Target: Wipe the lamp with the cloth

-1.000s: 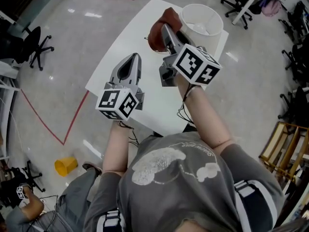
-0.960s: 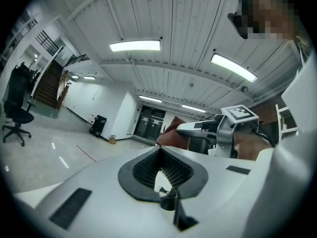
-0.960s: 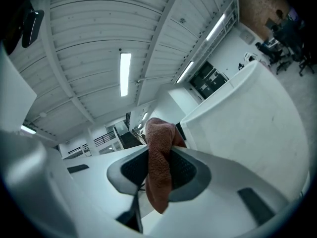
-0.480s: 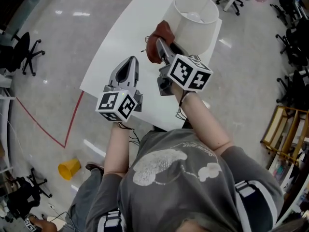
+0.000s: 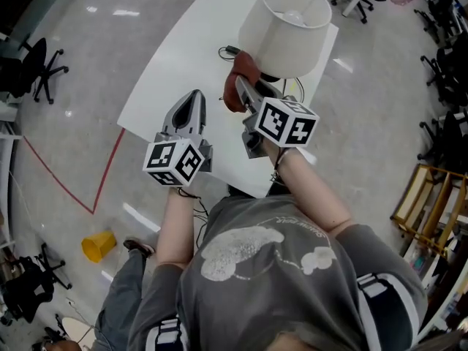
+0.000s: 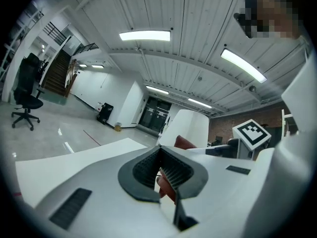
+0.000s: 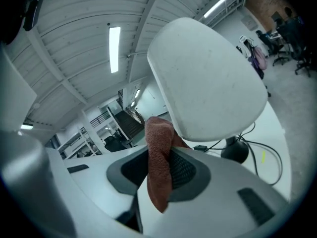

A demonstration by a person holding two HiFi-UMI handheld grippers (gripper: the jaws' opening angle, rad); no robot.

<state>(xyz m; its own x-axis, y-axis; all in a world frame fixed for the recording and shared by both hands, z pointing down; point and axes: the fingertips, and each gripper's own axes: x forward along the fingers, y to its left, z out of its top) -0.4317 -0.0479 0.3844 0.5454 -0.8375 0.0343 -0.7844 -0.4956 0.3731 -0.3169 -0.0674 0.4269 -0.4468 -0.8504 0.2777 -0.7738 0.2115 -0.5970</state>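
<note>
Lamp (image 5: 287, 29) on table (image 5: 179, 61), cloth (image 5: 239, 79) just before it

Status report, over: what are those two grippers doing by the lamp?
Right gripper shut on reddish-brown cloth, beside white drum lampshade. Left gripper shut, empty. Nothing blocking.

your right hand-held gripper (image 7: 166, 165) is pale grey with black ribbed pads (image 7: 184, 170); its cube (image 5: 285, 121) carries black-and-white square markers. the cloth (image 7: 159, 157) in it is rust red. just ahead, the lamp (image 5: 285, 29) is cream-shaded, black-based. the table (image 5: 183, 57) beneath is white.
</note>
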